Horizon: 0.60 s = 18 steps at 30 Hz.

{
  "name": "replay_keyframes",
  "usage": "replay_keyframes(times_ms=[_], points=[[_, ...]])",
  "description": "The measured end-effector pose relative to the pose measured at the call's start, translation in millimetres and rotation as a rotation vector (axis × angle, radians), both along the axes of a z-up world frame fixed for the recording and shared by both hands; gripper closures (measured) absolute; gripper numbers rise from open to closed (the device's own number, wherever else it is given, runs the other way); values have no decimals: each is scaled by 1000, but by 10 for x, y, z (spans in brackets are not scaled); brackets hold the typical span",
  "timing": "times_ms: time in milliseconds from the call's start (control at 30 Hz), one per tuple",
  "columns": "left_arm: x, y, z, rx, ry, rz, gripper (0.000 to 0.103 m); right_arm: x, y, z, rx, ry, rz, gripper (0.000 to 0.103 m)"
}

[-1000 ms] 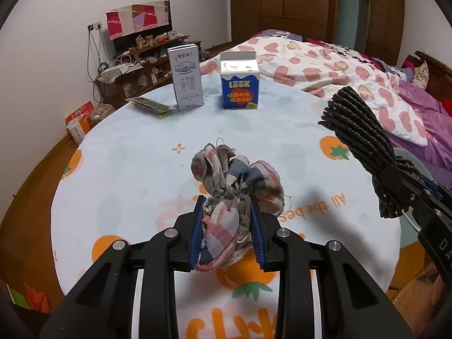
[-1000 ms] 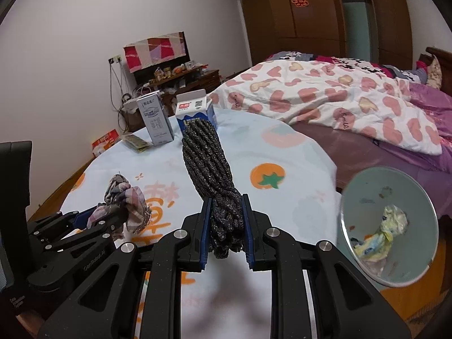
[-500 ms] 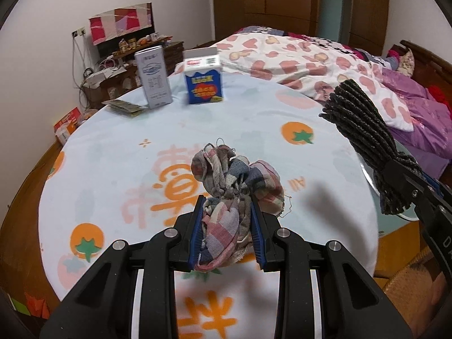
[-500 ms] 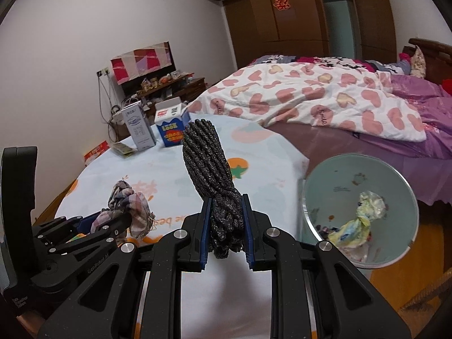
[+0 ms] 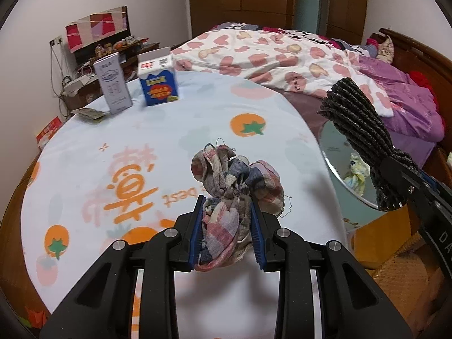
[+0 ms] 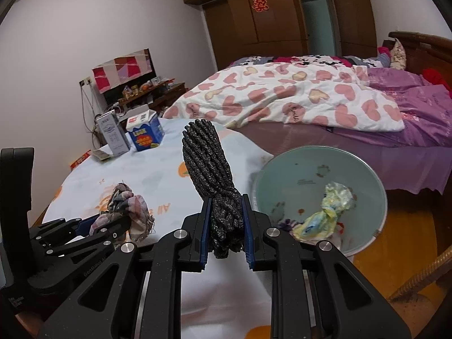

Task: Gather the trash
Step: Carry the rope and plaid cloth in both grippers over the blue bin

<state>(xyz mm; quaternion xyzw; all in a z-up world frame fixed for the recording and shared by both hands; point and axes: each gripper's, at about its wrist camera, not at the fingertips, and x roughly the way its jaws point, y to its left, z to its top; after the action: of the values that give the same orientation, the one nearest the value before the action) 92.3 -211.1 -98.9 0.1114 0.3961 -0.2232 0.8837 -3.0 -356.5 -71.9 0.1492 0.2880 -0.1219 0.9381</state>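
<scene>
A bed under a heart-print quilt fills the far side of the room I am working in, with the round counter in its fruit-print cloth in front of it. Beside the counter, toward the bed, stands a pale green trash bin, open at the top, with a crumpled yellow-and-white wrapper lying inside. At the counter's far edge a grey carton and a blue-and-white carton stand upright just beside each other, and a flat packet lies next to the grey one. My left hand-held gripper is clamped on a bundled plaid rag, held over the near part of the counter; whether the rag's underside touches the cloth I cannot tell. My right hand-held gripper is clamped on the lower end of a dark knitted cloth, which stands up from the fingers in a ribbed roll, near the bin's rim and between the bin and the counter in the right wrist view. The two grippers are side by side, apart from each other.
</scene>
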Motion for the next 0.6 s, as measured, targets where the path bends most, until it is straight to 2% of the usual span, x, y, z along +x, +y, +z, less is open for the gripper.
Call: replay_keyframes(times_ms=[600], points=[[-159,-510,-8,-5,2,-100,73,-326,-428,-92,-19,12,-124,82]])
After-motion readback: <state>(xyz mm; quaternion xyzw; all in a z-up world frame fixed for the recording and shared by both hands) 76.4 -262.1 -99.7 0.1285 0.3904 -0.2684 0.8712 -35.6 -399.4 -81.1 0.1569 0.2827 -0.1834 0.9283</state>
